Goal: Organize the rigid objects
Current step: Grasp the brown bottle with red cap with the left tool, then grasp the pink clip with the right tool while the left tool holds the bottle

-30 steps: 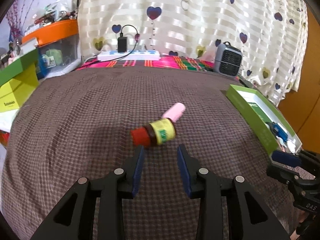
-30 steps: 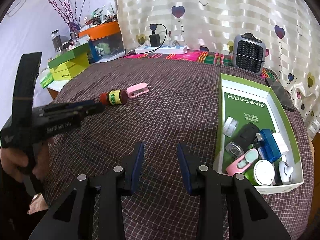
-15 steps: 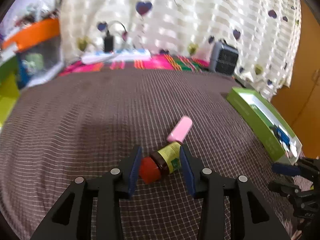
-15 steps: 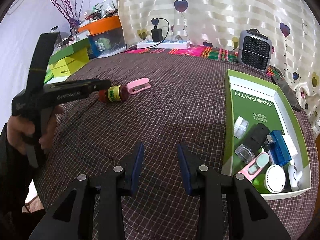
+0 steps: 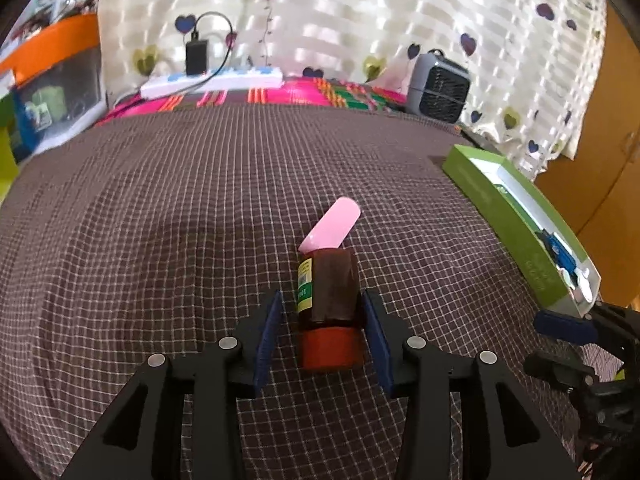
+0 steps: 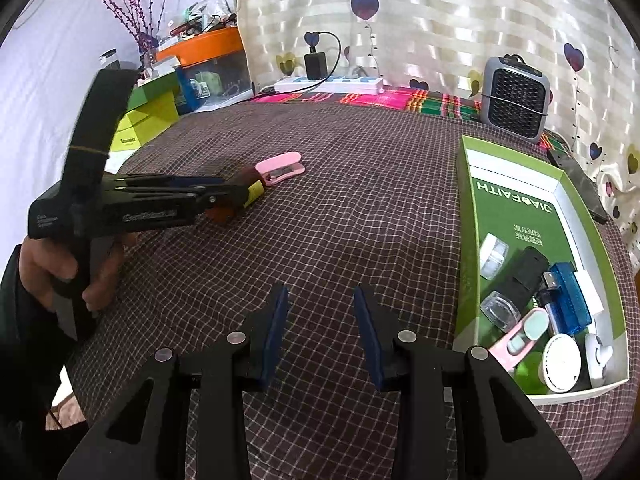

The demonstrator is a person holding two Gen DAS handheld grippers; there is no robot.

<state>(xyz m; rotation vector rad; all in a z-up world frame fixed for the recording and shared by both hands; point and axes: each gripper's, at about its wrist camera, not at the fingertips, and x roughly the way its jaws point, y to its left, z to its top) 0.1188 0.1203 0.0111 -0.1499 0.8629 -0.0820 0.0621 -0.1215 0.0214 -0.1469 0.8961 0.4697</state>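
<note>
A brown bottle (image 5: 328,292) with a red cap and a yellow label lies on the checked cloth, cap toward the camera. My left gripper (image 5: 320,300) straddles it, open: there is a gap at the left pad, while the right pad sits close to the cap. A pink clip (image 5: 332,228) lies just beyond the bottle, touching its base. The right wrist view shows the same bottle (image 6: 250,192) and pink clip (image 6: 280,164) at mid left, with a hand (image 6: 60,272) holding the left gripper. My right gripper (image 6: 320,300) hovers open over bare cloth, nothing between its fingers.
A green box (image 6: 466,220) at the right holds several small items: jars, a blue USB adapter, a pink clip, white discs. A grey fan heater (image 6: 514,100), a power strip (image 6: 328,84) and stacked yellow-green boxes (image 6: 148,120) line the back and left edges.
The left gripper moved forward and down onto the bottle and its jaws widened; the bottle, ahead of the fingers before, now lies between them. The right gripper stayed put.
</note>
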